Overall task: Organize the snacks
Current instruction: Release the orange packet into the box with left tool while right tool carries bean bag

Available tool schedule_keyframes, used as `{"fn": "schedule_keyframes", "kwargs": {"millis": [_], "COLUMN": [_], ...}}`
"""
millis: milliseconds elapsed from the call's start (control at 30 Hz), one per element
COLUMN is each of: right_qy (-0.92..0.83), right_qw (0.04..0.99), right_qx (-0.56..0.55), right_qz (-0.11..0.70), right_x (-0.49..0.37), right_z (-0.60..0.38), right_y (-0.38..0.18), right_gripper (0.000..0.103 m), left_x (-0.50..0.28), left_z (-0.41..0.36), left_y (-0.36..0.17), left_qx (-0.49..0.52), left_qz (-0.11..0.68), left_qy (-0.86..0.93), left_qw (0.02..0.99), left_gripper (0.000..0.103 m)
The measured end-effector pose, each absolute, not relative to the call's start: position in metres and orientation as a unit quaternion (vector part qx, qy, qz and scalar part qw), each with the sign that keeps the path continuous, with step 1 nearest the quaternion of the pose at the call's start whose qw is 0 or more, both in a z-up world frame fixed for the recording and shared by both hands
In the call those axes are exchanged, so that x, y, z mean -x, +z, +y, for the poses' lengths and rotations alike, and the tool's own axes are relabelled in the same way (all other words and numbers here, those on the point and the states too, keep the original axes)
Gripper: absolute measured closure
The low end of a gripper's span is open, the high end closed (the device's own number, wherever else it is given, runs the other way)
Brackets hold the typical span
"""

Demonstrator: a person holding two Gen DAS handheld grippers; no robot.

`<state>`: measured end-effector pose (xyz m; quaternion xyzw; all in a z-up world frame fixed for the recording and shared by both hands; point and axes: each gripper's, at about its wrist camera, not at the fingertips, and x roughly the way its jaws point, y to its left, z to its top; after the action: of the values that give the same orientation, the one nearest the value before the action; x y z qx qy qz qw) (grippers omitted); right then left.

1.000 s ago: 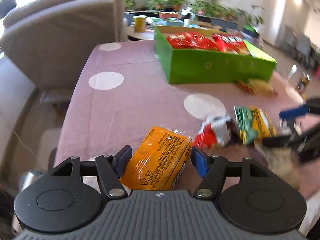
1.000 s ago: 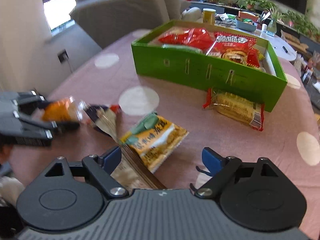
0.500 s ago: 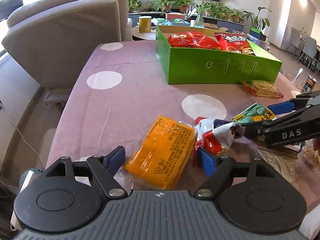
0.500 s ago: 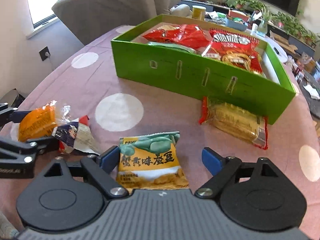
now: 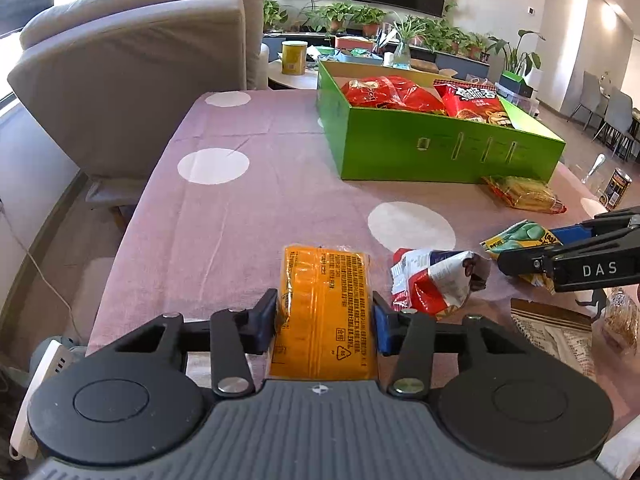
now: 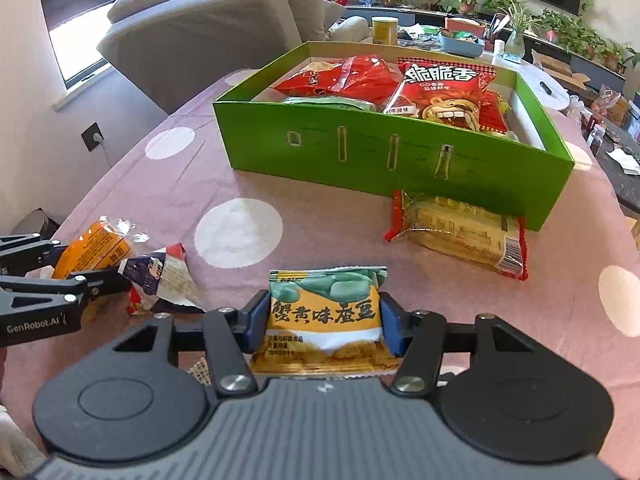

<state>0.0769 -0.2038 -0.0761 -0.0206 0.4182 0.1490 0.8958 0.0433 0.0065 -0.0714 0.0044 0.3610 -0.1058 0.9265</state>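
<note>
My left gripper (image 5: pixel 325 320) has its blue pads against both sides of an orange snack packet (image 5: pixel 325 304) lying on the pink dotted tablecloth. My right gripper (image 6: pixel 323 322) has its pads against both sides of a green and yellow snack bag (image 6: pixel 324 312). A red, white and blue packet (image 5: pixel 434 280) lies between the two; it also shows in the right wrist view (image 6: pixel 160 284). A green box (image 6: pixel 392 152) holding red snack bags (image 6: pixel 440 92) stands beyond. A yellow packet with red ends (image 6: pixel 460 232) lies against the box front.
A brown and white packet (image 5: pixel 560 336) lies at the near right of the table. A grey sofa (image 5: pixel 132 72) stands past the table's left edge. A low table with a yellow can (image 5: pixel 294 56) and plants sits behind the box.
Both grippers have narrowed: the left onto the orange packet, which now lies straight between its pads, and the right onto the green and yellow bag after moving over it.
</note>
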Motion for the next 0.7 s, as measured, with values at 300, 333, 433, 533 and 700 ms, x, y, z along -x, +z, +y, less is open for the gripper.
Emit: {"fn": "schedule_keyframes", "kwargs": {"millis": [300,333,433,533,700], "right_qy": [0.145,0.145,0.145,0.147,0.150], "right_qw": [0.895,0.895,0.896,0.897,0.901], "right_qx": [0.018,0.016,0.013,0.007,0.000], "right_qz": [0.421,0.421,0.421,0.418,0.406], "right_x": [-0.077,-0.077,-0.077,-0.076,-0.073], "right_z": [-0.204,-0.204,-0.205,-0.207,-0.209], "right_y": [-0.077,-0.077,-0.076,-0.074,-0.067], "right_gripper": [0.025,0.025,0.025,0.025,0.025], "left_x": [-0.039,-0.039,-0.040,-0.039,-0.033], "left_z": [-0.003,-0.003,0.000,0.003,-0.001], "left_y": [-0.075,-0.075,-0.073,-0.070,-0.059], "left_qx": [-0.038,-0.039,-0.036,-0.024,-0.027], "left_qz": [0.353,0.352,0.352,0.351,0.330], "left_qy": [-0.103,-0.102,-0.101,-0.102,-0.106], "left_qw": [0.929,0.930,0.930,0.931,0.938], "left_gripper": [0.043,0.045,0.062,0.062,0.062]}}
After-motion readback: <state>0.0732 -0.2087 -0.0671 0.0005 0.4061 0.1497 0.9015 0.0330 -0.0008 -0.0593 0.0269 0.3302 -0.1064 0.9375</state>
